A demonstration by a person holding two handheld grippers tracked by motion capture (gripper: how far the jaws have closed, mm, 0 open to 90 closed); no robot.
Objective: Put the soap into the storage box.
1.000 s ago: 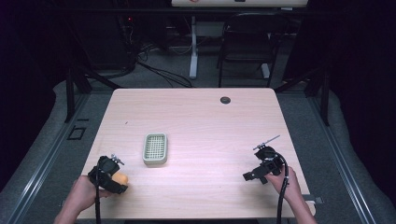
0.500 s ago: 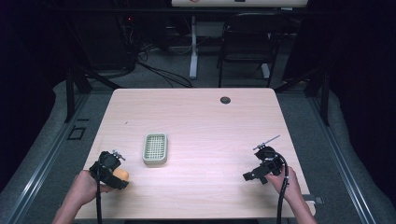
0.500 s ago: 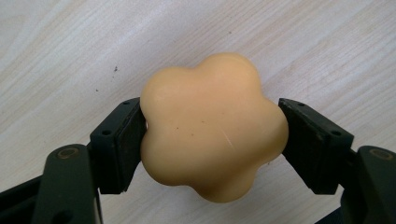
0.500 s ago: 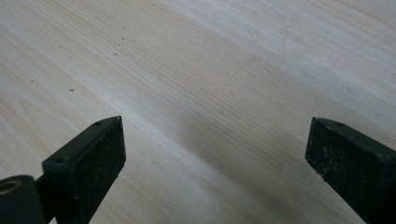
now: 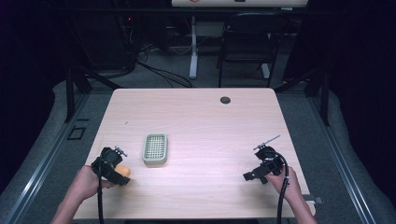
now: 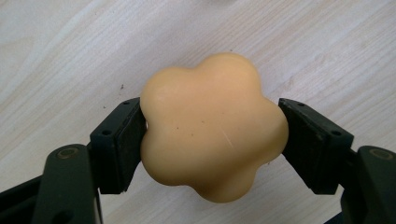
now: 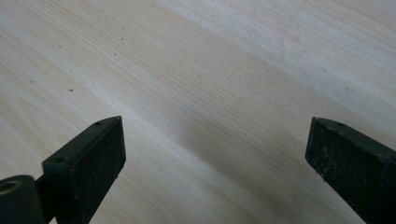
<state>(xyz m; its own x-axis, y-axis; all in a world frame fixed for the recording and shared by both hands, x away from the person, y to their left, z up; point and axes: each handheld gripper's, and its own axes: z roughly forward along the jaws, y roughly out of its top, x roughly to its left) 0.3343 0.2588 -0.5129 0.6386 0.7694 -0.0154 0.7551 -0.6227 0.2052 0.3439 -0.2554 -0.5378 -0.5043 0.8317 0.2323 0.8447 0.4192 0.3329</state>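
A pale orange flower-shaped soap (image 6: 212, 126) sits between the two black jaws of my left gripper (image 6: 212, 135), which is shut on it just above the wooden table. From above, the soap (image 5: 123, 171) peeks out beside the left gripper (image 5: 117, 173) near the table's front left. A green slotted soap dish (image 5: 155, 149) lies a short way to the right of it and farther back. My right gripper (image 5: 252, 176) rests at the front right, and in its own view the right gripper (image 7: 215, 154) stands open over bare wood.
The light wooden table (image 5: 201, 121) has a dark round grommet (image 5: 225, 100) near its far edge. Behind it stand a chair (image 5: 245, 51) and table legs with cables on the floor. Dark curtains close off both sides.
The left hand with the soap has shifted slightly toward the dish. The right hand has stayed still.
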